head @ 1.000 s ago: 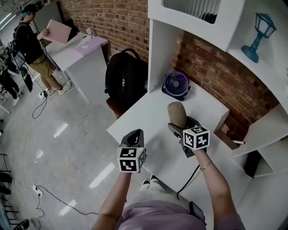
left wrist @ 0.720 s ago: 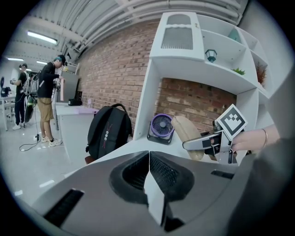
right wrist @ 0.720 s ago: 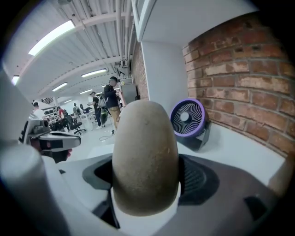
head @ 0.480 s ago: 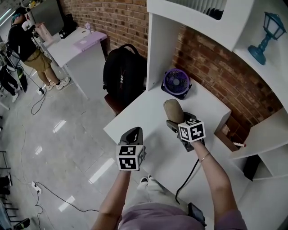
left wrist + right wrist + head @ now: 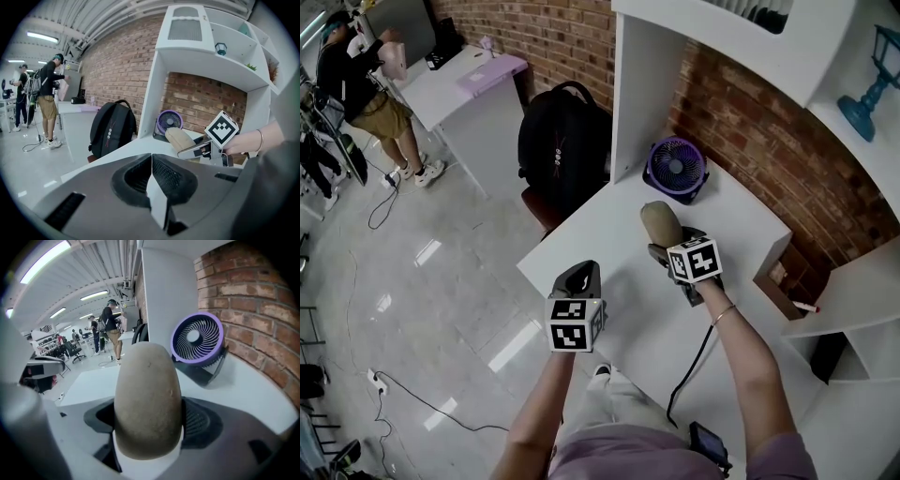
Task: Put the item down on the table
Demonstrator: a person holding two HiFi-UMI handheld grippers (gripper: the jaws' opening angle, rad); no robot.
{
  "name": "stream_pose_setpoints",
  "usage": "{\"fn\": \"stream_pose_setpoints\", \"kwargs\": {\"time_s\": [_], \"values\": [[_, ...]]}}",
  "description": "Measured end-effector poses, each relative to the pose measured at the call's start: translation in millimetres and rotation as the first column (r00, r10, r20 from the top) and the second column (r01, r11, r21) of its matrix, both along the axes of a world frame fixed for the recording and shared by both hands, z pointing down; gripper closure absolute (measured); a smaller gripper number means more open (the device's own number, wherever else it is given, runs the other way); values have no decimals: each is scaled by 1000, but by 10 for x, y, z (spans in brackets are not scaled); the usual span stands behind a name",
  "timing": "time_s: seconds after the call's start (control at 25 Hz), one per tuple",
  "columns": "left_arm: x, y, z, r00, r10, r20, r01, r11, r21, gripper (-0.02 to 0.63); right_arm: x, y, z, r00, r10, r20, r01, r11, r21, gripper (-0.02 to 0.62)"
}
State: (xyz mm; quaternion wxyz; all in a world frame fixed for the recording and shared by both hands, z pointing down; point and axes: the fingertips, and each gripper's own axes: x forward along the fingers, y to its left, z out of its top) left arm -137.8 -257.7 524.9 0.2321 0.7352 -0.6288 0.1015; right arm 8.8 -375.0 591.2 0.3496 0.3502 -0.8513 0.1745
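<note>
1. The right gripper (image 5: 149, 434) has its jaws spread wide and clamped on the tan oval item (image 5: 147, 394), over the middle of the table (image 5: 741, 220).
2. The item's long axis follows the jaws, and its rounded end points toward the purple fan (image 5: 677, 169) at the back edge.
3. Bare tabletop lies to its left. The left gripper (image 5: 151, 173) is near the front-left edge, jaws together and empty.

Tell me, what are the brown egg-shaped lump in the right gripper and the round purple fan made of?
Brown egg-shaped lump: dull, matte tan skin with tiny pits and specks, so perhaps a potato or a smooth stone; the look alone cannot settle it.
Round purple fan: probably plastic, smooth and evenly coloured, with thin moulded grille ribs and a white hub.
</note>
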Motion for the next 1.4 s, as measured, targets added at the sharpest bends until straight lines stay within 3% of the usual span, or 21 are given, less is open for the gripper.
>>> {"fn": "stream_pose_setpoints", "kwargs": {"time_s": [0.96,1.4], "values": [[-112,-181,232,1000,-16,10,17,999,-37,601,-13,-199,429,976,-84,-199,69,994,-79,202],[-160,-131,247,1000,-21,8,21,999,-44,601,-20,-190,450,974,-96,-204,82,994,-77,196]]}}
